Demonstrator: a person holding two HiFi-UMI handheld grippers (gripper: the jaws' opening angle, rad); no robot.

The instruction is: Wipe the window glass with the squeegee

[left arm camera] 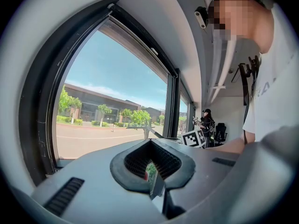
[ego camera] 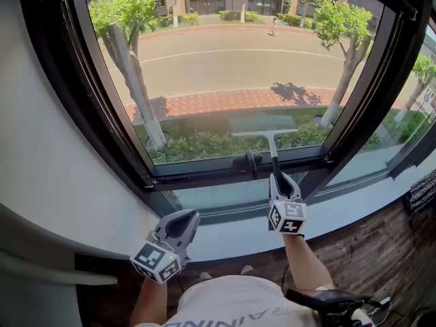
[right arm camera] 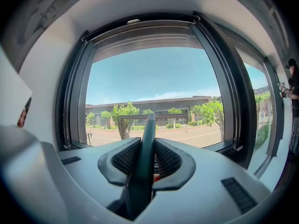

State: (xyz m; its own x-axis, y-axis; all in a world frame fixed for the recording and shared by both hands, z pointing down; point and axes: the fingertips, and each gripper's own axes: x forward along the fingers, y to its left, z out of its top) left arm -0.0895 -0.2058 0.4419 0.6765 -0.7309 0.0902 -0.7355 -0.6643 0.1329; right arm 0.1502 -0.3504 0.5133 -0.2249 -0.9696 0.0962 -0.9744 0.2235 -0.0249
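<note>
The squeegee [ego camera: 266, 135] has a pale horizontal blade and a dark handle. Its blade lies against the lower part of the window glass [ego camera: 231, 73], just above the bottom frame. My right gripper [ego camera: 278, 180] is shut on the handle from below. In the right gripper view the dark handle [right arm camera: 145, 143] runs up between the pads to the blade [right arm camera: 135, 117]. My left gripper [ego camera: 181, 223] hangs lower and to the left, below the sill, away from the glass. It is shut with nothing in it; its pads [left arm camera: 140, 160] show only the window beyond them.
A black window handle [ego camera: 248, 163] sticks out of the bottom frame just left of the squeegee handle. A white wall [ego camera: 48, 155] bounds the left and a second pane [ego camera: 402, 125] the right. Another person [left arm camera: 206, 122] and a chair [left arm camera: 219, 132] stand far back in the room.
</note>
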